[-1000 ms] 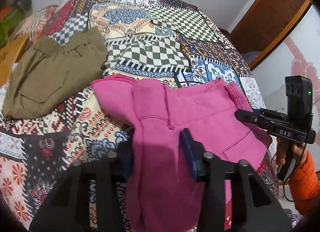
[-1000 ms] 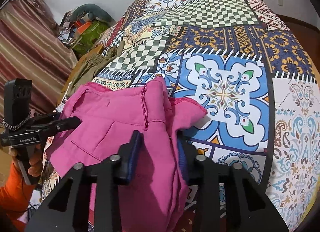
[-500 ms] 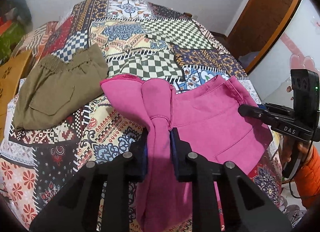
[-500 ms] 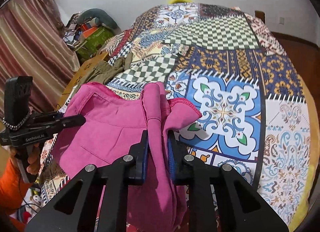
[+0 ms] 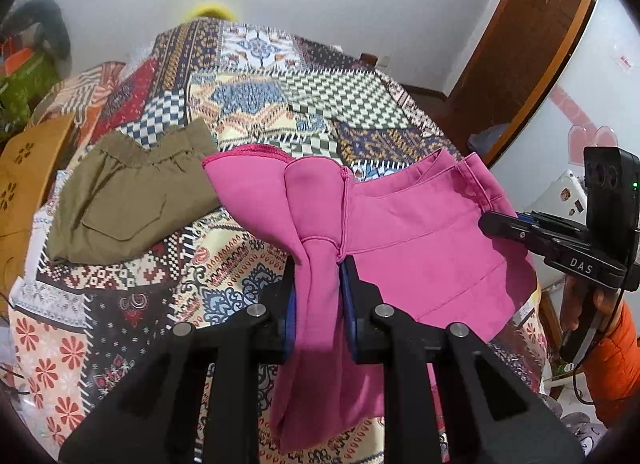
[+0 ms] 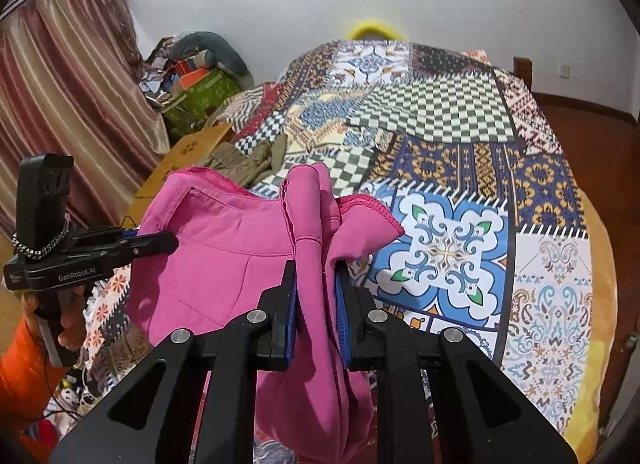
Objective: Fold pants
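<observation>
Pink pants, olive pants, multicoloured patchwork bedspread.

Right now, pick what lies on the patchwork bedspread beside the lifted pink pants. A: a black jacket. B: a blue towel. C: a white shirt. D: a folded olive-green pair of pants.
D: a folded olive-green pair of pants rests on the patchwork bedspread, left of the pink pants in the left wrist view.

Left gripper: jaws clamped on bunched pink pants (held raised). Right gripper: jaws likewise clamped on the same garment.
</observation>
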Motion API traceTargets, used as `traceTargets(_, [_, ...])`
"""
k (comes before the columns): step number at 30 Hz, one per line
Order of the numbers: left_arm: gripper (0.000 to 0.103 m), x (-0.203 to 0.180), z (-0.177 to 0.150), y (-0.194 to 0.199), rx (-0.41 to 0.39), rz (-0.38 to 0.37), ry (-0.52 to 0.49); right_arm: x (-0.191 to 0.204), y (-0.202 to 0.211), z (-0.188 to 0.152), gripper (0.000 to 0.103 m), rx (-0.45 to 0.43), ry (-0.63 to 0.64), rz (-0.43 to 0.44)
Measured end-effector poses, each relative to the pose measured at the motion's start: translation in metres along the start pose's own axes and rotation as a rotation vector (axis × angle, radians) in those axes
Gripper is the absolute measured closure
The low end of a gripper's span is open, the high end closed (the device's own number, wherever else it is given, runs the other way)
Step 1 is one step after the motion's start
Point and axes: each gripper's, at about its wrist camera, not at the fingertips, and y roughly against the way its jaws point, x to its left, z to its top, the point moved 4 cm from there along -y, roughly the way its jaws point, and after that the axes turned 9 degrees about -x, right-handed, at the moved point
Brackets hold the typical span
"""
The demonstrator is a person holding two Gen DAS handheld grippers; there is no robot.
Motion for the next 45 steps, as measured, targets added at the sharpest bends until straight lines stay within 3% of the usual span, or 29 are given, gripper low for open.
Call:
traceTargets(12, [0.084,0.011,0.018,0.051,-0.109,0.027,-0.013,0.038,0.013,0.025,0.088,-0.072,0.065,0.021])
traceTargets(26, [0.084,0.060,0.045,0.102,-0.213,0.106,-0.021,0.091,-0.014,0.061,0.088,-0.121,0.145,0.093])
traceTargets(36, [0.084,0.104,0.057,0.111,-0.248,0.152,-0.007,0.118,-0.057,0.075,0.088,-0.104,0.170,0.130])
traceTargets(45, [0.084,0.147,0.072,0.095,-0.253,0.176,0.014,0.135,-0.102,0.096,0.088,-0.094,0.181,0.153])
